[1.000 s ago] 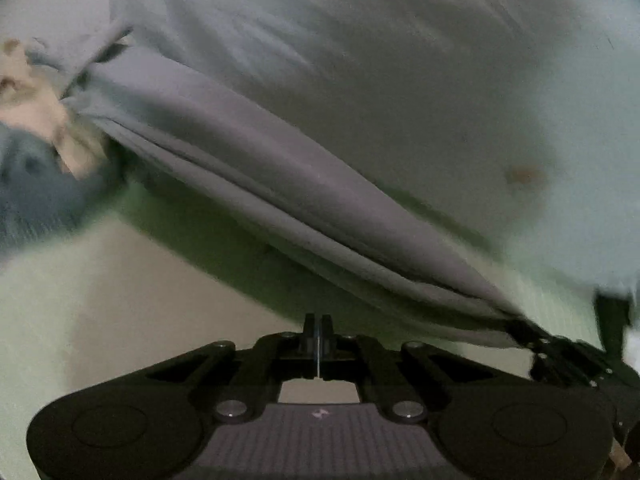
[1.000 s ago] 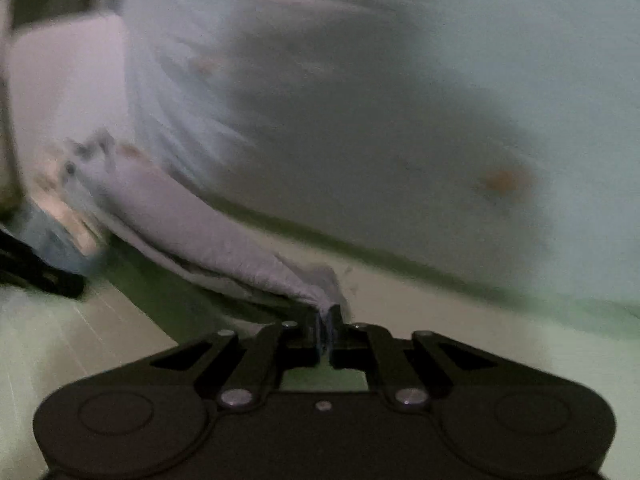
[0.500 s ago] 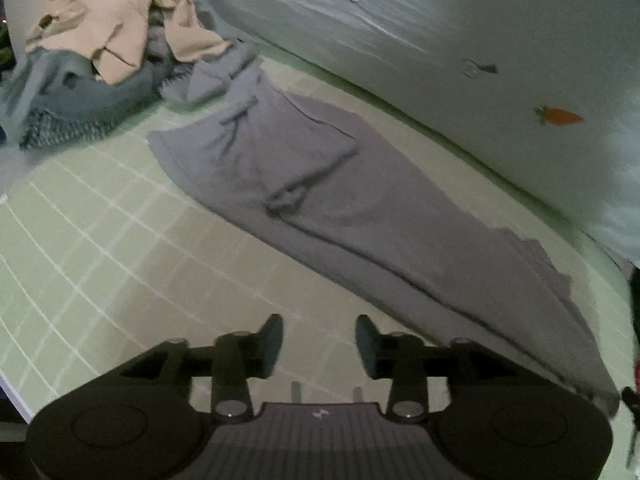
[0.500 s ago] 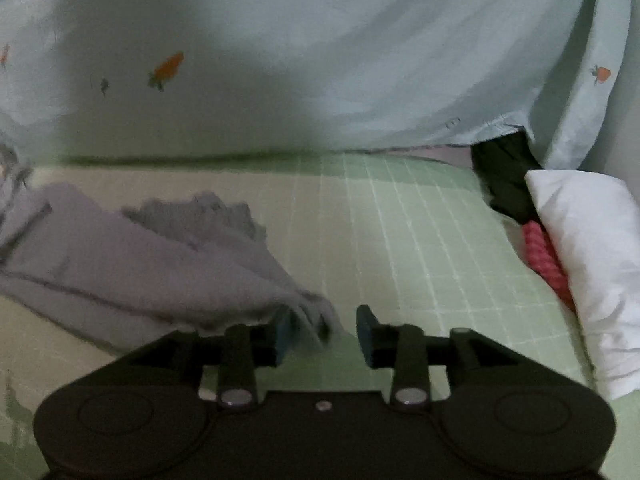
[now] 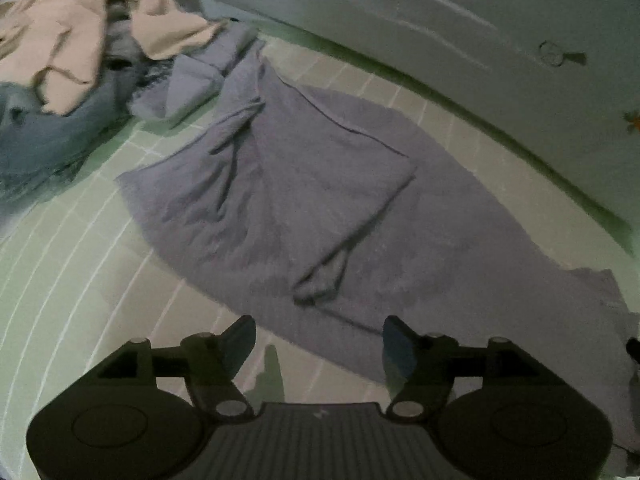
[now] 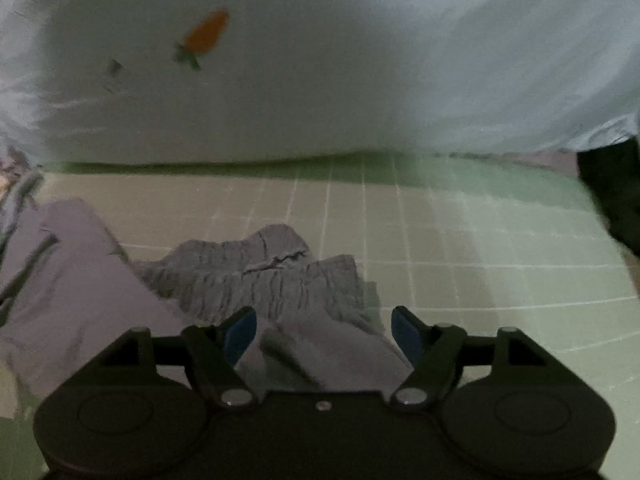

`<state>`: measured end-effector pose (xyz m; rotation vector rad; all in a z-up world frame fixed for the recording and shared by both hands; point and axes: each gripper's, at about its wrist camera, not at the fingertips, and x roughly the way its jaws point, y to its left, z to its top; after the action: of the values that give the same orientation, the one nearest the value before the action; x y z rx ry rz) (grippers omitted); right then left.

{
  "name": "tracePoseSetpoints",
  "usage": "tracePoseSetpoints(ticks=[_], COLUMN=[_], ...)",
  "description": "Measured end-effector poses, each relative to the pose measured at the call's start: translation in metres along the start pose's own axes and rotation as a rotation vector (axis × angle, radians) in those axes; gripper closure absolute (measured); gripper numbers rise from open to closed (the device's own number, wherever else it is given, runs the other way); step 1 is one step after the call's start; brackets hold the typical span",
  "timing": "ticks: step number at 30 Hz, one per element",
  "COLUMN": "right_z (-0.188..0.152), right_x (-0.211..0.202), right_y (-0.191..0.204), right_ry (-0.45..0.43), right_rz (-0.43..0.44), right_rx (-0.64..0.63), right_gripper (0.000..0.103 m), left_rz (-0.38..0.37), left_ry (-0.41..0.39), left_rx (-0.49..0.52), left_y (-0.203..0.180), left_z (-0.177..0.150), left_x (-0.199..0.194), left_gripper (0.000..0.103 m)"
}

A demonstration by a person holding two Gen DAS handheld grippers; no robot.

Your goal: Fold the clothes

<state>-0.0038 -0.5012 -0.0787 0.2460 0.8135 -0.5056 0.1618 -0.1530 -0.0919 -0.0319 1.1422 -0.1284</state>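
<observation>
Grey garment point(image 5: 328, 200) lies spread flat on the green grid-lined bed sheet point(image 5: 80, 280), directly ahead of the left tongs point(image 5: 319, 340); one part is folded over its middle, ending in a small bunched tip just beyond the tong tips. Left tongs: wide open, gripping nothing, near edge of the cloth passing between and ahead of the tips. Right tongs point(image 6: 324, 332): wide open too, fingers either side of a ribbed, rumpled end of the garment point(image 6: 264, 276); cloth lies between them unclamped, though contact with the pads is hard to judge in the dim view. Far left of the left tongs: pile of beige and blue-grey clothes point(image 5: 72, 52). Beyond both tongs: pale carrot-print fabric point(image 6: 320, 60), standing along the far edge of the sheet.
</observation>
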Motion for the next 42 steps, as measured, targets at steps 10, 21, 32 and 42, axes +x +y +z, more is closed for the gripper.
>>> tracePoseSetpoints(ticks=[10, 21, 32, 42], right_z=[0.039, 0.023, -0.036, -0.047], right_x=[0.027, -0.040, -0.038, -0.043], right_y=[-0.013, -0.110, -0.125, -0.130], right_ry=[0.007, -0.120, 0.035, 0.000], right_rz=[0.060, -0.341, -0.407, -0.373], right_rx=[0.069, 0.208, 0.423, 0.391], right_gripper=[0.091, 0.054, 0.031, 0.103], left_rz=[0.065, 0.087, 0.063, 0.045], left_ry=[0.016, 0.004, -0.041, -0.086], left_rx=[-0.007, -0.005, 0.023, -0.021], left_y=[0.003, -0.001, -0.008, 0.007], left_z=[0.035, 0.037, 0.042, 0.025], left_x=[0.046, 0.046, 0.045, 0.022], left_gripper=[0.028, 0.028, 0.081, 0.097])
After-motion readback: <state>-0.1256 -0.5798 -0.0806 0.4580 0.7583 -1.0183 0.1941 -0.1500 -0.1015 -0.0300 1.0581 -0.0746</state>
